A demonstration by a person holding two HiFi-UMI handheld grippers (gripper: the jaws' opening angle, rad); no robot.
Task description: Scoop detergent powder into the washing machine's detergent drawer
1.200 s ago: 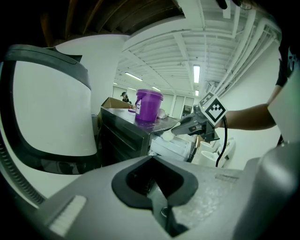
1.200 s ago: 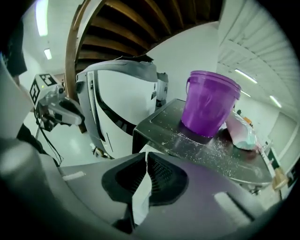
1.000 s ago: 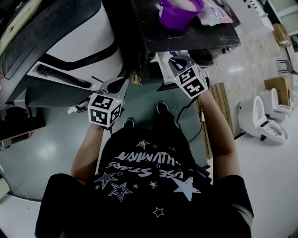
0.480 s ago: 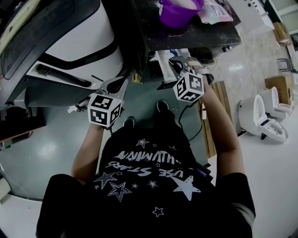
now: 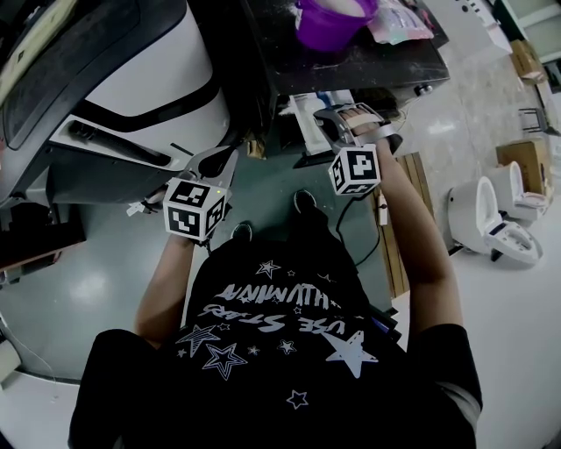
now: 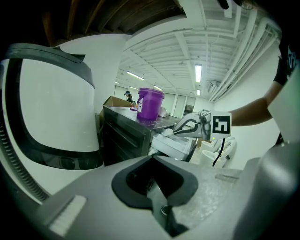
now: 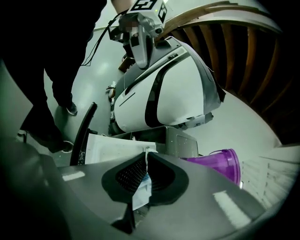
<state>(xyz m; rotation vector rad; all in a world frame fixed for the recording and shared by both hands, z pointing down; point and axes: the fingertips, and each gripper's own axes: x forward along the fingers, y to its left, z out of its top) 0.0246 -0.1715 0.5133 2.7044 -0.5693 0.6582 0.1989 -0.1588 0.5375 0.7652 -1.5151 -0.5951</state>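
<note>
Right of the washing machine (image 5: 149, 79), white detergent drawer (image 7: 108, 147) juts out below dark worktop (image 5: 368, 66) holding purple tub (image 5: 329, 22), label unreadable; left claw (image 6: 153, 158) and right claw (image 7: 146, 153) both pressed together, empty.

Dark bench (image 5: 355, 72) carries a purple tub (image 5: 329, 24) (open-topped) and packet (image 5: 401, 23).

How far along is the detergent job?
Done: the drawer is pulled out. In hand: the right hand-held gripper is shut on what looks like a thin white scoop. Remaining: dipping it into the purple bucket, emptying it into the drawer. The left hand-held gripper is shut, empty.
</note>
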